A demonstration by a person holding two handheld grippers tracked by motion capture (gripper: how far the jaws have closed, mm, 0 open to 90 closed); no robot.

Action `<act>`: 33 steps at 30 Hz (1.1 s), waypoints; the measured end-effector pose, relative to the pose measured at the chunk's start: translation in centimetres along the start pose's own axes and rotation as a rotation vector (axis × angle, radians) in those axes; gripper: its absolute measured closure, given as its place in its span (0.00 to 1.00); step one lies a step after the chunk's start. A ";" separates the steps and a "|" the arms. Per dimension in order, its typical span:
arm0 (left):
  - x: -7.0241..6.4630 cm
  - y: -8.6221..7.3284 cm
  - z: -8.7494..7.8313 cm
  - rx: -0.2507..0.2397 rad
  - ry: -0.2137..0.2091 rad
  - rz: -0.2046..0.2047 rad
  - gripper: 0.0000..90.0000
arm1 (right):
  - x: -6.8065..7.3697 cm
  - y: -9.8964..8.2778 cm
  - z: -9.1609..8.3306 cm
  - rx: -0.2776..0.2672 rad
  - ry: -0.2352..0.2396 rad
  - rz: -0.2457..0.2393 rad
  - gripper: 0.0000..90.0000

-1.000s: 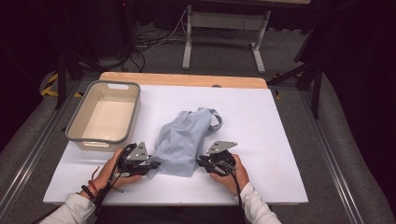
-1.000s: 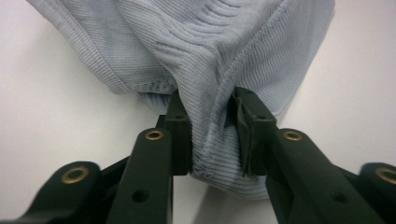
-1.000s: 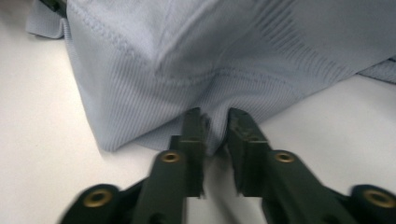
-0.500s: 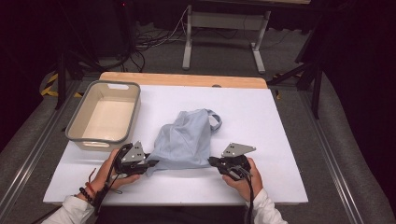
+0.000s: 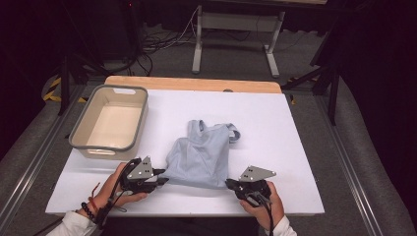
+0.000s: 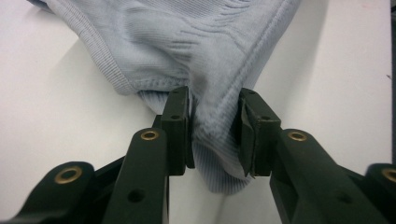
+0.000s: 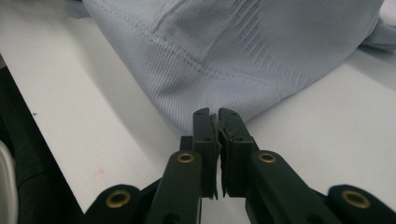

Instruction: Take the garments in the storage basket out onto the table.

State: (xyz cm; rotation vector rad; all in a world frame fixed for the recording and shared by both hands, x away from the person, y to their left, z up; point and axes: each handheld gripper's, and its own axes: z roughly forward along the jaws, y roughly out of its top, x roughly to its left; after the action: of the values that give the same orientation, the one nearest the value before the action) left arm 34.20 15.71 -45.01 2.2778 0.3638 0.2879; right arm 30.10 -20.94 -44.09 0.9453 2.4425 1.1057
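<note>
A light blue sleeveless top (image 5: 201, 152) lies flat on the white table (image 5: 285, 128), straps toward the far side. My left gripper (image 5: 162, 179) is at its near left hem corner. In the left gripper view the bunched hem (image 6: 212, 116) fills the gap between the pads and touches both; the jaws (image 6: 215, 100) have just been opening a little. My right gripper (image 5: 228, 183) is at the near right corner. In the right gripper view its pads (image 7: 215, 114) are pinched tight on the edge of the ribbed fabric (image 7: 243, 46).
A grey-rimmed beige bin (image 5: 78, 140) stands on the table's left, just beyond my left hand. A wooden strip (image 5: 196, 83) runs along the far edge. Dark floor, cables and a metal stand lie beyond. White table surface stretches to the right of the top.
My right gripper has moved right with the hem corner, drawing the top's near edge wider and flatter. The left hand has stayed almost in place.
</note>
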 end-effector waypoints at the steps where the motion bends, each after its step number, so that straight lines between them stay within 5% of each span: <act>1: 0.0 -0.1 -0.1 -0.003 -0.001 -0.005 0.70 | 0.0 -0.1 0.1 0.003 0.002 0.002 0.96; 5: 0.5 0.0 -0.7 -0.060 0.013 -0.052 0.49 | -0.3 -0.1 0.4 -0.007 0.009 0.003 0.84; 11: 1.5 1.0 -0.8 -0.121 0.062 -0.079 0.34 | -1.6 0.3 0.1 -0.089 -0.037 0.035 0.69; 17: 3.2 2.5 0.6 -0.157 0.073 -0.121 0.32 | -3.7 2.2 -0.2 -0.202 -0.077 0.048 0.50; 20: 3.7 3.1 1.2 -0.156 0.101 -0.117 0.34 | -4.6 3.1 -0.3 -0.219 -0.119 0.047 0.51; 27: 5.3 4.0 1.8 -0.160 0.165 -0.147 0.37 | -7.5 5.1 0.7 -0.219 -0.238 0.054 0.52; 33: 5.9 4.0 3.0 -0.120 0.147 -0.156 0.38 | -10.1 5.7 2.8 -0.148 -0.284 0.086 0.52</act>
State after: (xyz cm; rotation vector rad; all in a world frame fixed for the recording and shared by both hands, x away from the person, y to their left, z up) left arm 41.35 13.18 -43.50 2.1032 0.5812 0.3875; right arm 41.51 -23.40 -41.65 1.0869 2.0819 1.0800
